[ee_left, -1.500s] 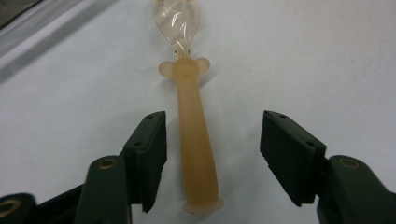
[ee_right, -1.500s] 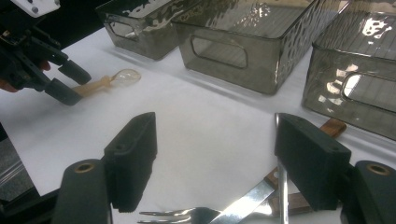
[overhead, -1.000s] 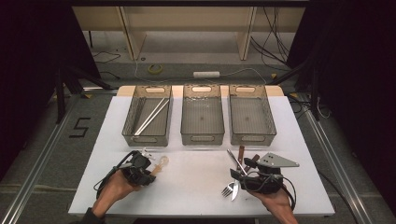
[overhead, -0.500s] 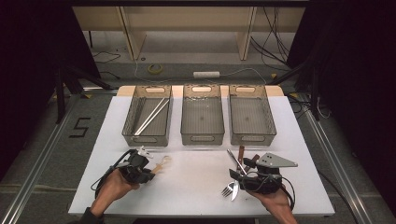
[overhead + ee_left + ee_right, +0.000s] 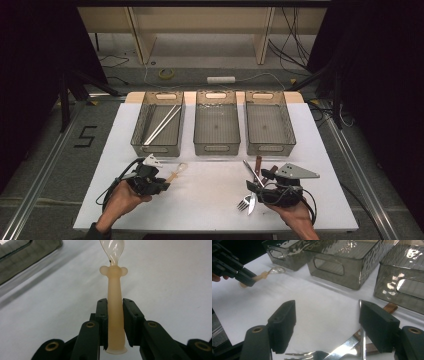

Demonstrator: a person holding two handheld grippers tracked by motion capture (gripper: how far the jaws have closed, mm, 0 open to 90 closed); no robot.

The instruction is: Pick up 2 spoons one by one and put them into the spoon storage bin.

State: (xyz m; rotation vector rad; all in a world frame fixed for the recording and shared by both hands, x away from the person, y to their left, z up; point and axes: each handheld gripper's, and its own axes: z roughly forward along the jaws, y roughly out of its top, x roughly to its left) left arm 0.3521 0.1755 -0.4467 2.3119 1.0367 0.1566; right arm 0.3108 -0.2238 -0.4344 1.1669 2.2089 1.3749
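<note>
The small spoon [image 5: 114, 305] with a peach handle lies on the white table [image 5: 210, 195], clamped by the left gripper [image 5: 161, 185]; the right gripper [image 5: 328, 322] gapes empty over a fork [image 5: 244, 202].

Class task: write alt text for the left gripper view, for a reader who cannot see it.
Two black jaws of the left gripper close on the pale handle of a small spoon with a clear bowl, pointing away over the white table. A grey bin sits at upper left.

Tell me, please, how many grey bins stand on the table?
3, side by side along the far half of the table: the left bin holds chopsticks, the middle bin and the right bin look empty.
</note>
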